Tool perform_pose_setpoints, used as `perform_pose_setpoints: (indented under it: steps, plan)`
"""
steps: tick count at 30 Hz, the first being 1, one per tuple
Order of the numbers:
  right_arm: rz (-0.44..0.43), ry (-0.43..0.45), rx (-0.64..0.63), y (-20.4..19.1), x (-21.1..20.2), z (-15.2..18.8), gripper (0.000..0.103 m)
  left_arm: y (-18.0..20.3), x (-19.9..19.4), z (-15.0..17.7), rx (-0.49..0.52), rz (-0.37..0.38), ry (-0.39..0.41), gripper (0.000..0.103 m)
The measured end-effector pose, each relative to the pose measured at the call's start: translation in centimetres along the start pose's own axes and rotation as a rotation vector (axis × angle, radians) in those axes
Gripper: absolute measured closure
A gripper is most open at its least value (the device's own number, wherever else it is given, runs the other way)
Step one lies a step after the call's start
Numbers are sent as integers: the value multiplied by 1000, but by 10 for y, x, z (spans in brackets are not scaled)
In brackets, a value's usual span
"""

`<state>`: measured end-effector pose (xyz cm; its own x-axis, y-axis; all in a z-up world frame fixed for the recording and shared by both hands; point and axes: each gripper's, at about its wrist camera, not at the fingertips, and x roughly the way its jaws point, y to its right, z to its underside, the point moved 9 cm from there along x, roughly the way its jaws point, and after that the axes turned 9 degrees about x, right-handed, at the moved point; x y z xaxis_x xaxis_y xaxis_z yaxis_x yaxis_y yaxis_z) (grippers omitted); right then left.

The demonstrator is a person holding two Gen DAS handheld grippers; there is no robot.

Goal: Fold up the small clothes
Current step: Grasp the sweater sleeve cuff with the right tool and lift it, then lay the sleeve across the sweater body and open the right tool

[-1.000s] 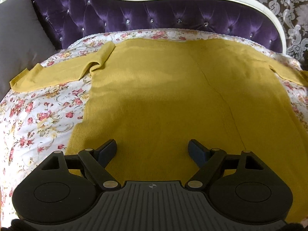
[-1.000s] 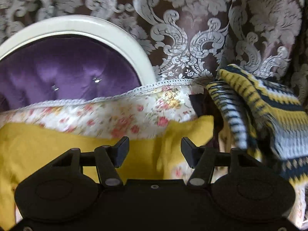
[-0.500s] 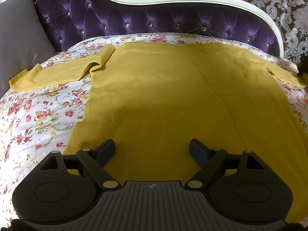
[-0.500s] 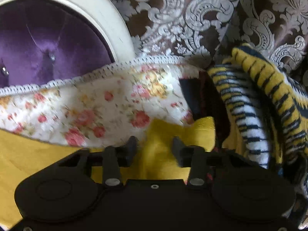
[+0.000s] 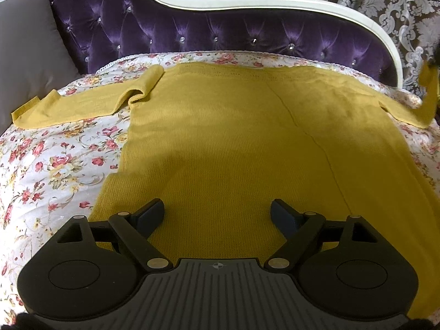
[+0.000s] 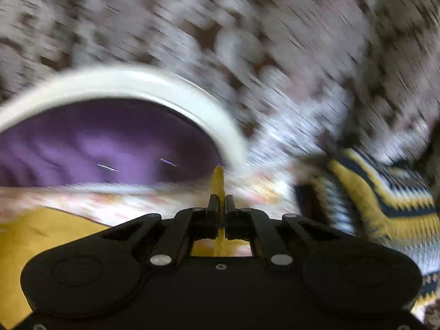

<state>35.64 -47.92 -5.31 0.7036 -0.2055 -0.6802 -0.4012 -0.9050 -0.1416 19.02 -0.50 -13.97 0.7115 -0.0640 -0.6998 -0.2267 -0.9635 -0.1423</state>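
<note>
A mustard yellow knit sweater (image 5: 233, 143) lies flat on the floral bedspread (image 5: 49, 170), its left sleeve (image 5: 77, 104) stretched out to the left. My left gripper (image 5: 217, 211) is open and hovers over the sweater's near hem, touching nothing. The right sleeve (image 5: 429, 93) is lifted at the far right edge of the left wrist view. My right gripper (image 6: 219, 200) is shut on that sleeve's cuff (image 6: 219, 181), which sticks up between the fingers. The right wrist view is motion-blurred.
A purple tufted headboard (image 5: 220, 33) with a white frame stands behind the bed. A grey pillow (image 5: 24, 49) leans at the far left. A striped yellow, navy and white knit (image 6: 385, 203) is piled at the right. Patterned curtains hang behind.
My right gripper closed on the right sleeve cuff and lifted it. My left gripper stayed open, and its view drew back slightly from the sweater.
</note>
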Motion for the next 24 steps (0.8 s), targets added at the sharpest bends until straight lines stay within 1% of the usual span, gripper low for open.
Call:
perform_pose_setpoints:
  steps: [1,4,7,8,11,13,15,17,19,20,21,24]
  plan:
    - [-36,13,-12,-18,-9,-4,95,0,0,0,-3,3,2,18]
    - [-177,50,-63,-89,-42,-12,95,0,-1,0,-9,9,8,18]
    - [-332,63,-117,-169,-69,-5,95,1,-2,0,-15,15,15,18]
    - [-390,63,-132,-199,-78,2,95,1,-2,0,-17,16,16,18]
    - [-531,27,-171,-270,-87,31,95,1,-3,0,-24,25,19,18]
    - [-588,8,-219,-313,-87,60,95,0,-4,0,-30,31,24,18]
    - [-652,-47,-239,-348,-79,94,95,0,-4,-1,-32,35,25,18]
    - [-690,-99,-276,-374,-65,130,93,0,-4,-1,-35,38,27,18]
    - [-697,-141,-318,-390,-54,165,83,-2,-4,0,-37,42,30,18]
    - [-688,-161,-332,-393,-48,180,74,-2,-4,0,-37,44,30,18]
    - [-682,-173,-344,-392,-43,192,67,-2,-5,-1,-39,47,31,18]
    - [-643,-170,-345,-366,-41,206,65,-3,-6,-1,-46,59,30,19]
